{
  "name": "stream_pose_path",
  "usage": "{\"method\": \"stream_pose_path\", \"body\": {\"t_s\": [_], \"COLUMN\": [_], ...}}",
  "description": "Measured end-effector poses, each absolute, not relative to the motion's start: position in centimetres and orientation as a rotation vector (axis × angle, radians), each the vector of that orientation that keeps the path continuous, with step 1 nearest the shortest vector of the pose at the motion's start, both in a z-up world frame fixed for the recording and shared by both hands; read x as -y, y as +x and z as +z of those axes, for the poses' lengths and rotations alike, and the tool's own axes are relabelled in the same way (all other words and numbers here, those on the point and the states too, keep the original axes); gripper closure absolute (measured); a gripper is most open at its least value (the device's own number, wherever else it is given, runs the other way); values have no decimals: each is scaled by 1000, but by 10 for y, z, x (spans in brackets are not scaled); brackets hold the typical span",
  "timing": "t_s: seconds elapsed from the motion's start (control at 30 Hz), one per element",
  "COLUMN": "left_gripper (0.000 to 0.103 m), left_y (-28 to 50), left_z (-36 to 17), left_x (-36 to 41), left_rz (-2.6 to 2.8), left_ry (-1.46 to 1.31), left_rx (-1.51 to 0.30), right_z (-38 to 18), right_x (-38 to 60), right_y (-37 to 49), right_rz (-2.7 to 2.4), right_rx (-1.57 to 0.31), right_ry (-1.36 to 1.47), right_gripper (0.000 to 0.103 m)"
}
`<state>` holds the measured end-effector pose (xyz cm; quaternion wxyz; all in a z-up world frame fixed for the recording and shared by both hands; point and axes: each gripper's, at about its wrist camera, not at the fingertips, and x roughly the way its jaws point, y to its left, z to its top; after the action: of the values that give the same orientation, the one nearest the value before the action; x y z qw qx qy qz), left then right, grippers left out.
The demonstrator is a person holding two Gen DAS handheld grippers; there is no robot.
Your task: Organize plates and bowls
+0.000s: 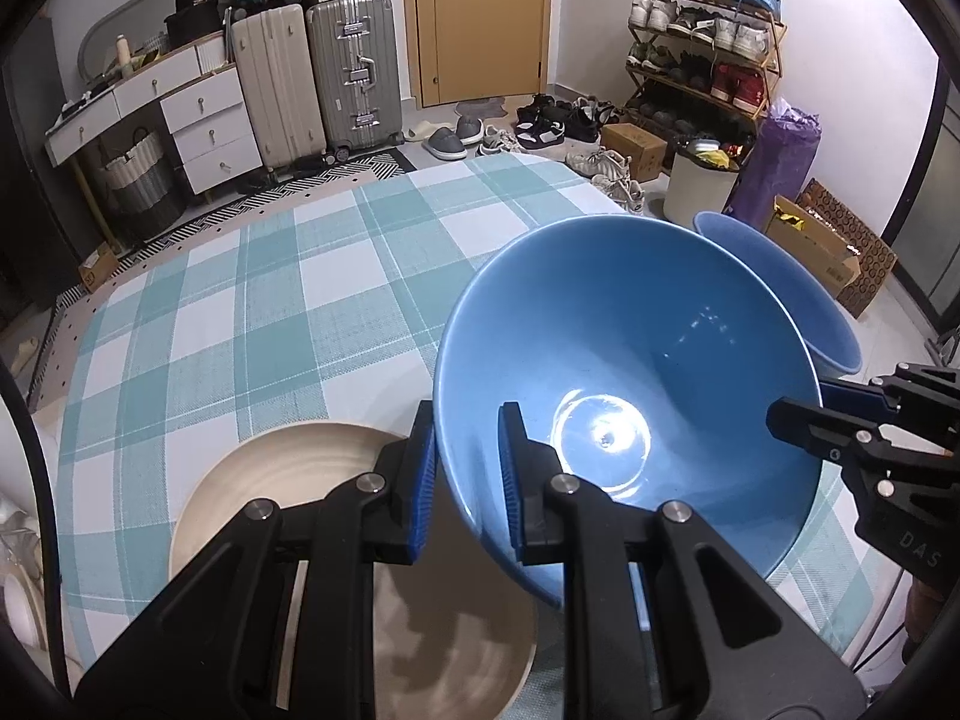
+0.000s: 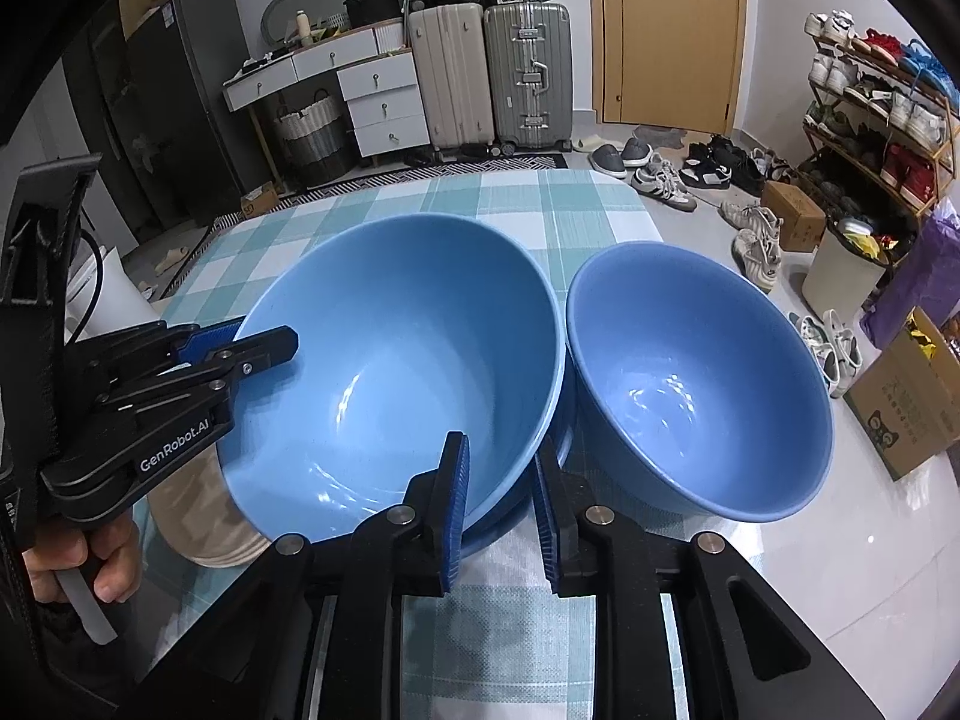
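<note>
While both your tools close on the large blue bowl (image 2: 396,372), it sits tilted above the checked table (image 1: 240,324). Your left hand-held gripper (image 1: 465,468) pinches the bowl's near-left rim, one finger inside, one outside. Your right hand-held gripper (image 2: 498,498) pinches the near-right rim the same way. A smaller blue bowl (image 2: 702,384) stands just to the right of the large one; whether they touch, cannot tell. A beige plate (image 1: 288,480) lies on the table at near left, partly under the large bowl's left edge. Your hand (image 2: 84,564) grips the left tool's handle.
</note>
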<state>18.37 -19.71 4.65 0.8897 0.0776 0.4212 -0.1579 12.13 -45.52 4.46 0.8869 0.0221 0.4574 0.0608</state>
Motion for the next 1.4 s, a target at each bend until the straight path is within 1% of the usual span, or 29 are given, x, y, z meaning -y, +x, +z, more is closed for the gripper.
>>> {"method": "stream_pose_path", "body": {"t_s": [0.37, 0.8, 1.0, 1.13, 1.17, 1.2, 1.23, 1.27, 1.3, 1.33, 1.37, 1.4], "left_gripper": [88, 88, 87, 87, 87, 85, 84, 79, 72, 69, 60, 50], "left_y": [189, 193, 194, 188, 187, 187, 186, 186, 185, 183, 183, 182], "left_z": [36, 26, 30, 36, 38, 41, 44, 47, 50, 54, 58, 61], "left_x": [205, 193, 188, 186, 186, 186, 185, 184, 184, 184, 183, 183], "left_rz": [-319, -317, -316, -331, -339, -349, -359, -372, -379, -387, -396, -402], "left_ry": [200, 160, 142, 129, 121, 111, 100, 83, 71, 59, 43, 34], "left_rx": [-882, -922, -918, -912, -912, -912, -912, -913, -913, -913, -913, -913], "right_z": [39, 34, 31, 33, 34, 36, 38, 41, 44, 47, 52, 55], "right_x": [460, 461, 450, 453, 455, 456, 457, 458, 459, 460, 462, 463], "right_y": [123, 117, 115, 112, 111, 110, 109, 108, 107, 106, 105, 104], "right_rz": [129, 129, 93, 114, 126, 137, 149, 159, 166, 172, 179, 184], "right_rx": [-970, -982, -970, -970, -967, -962, -956, -950, -942, -931, -913, -902], "right_ry": [45, 32, -64, -53, -43, -36, -28, -19, -8, 1, 10, 17], "right_gripper": [80, 79, 78, 78, 76, 75, 71, 65, 61, 54, 49, 46]}}
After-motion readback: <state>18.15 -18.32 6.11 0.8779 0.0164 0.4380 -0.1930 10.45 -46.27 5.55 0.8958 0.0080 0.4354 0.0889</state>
